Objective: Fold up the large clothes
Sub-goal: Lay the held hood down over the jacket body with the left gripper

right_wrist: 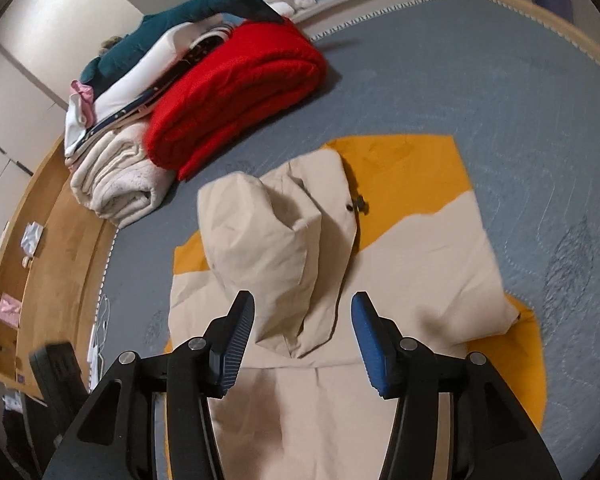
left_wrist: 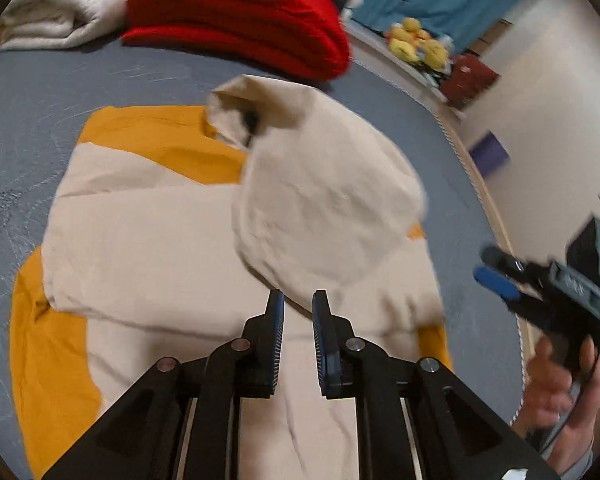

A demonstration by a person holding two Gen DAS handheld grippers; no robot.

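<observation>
Cream-and-mustard hooded jacket (right_wrist: 400, 264) lying part-folded on the grey bed cover (right_wrist: 480, 92), hood (right_wrist: 268, 240) flopped over the body, beside the folded red blanket (right_wrist: 240, 92). Best flatten that hood square onto the back before taking the next fold, pinching an edge rather than bunched cloth. Left gripper (left_wrist: 298, 300) angled down over the near hem, fingers a narrow gap apart, nothing between them. Right gripper (right_wrist: 302, 306) tilted down just short of the hood, fingers parted and empty

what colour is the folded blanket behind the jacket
Bright red blanket, clearest in the right wrist view.
</observation>
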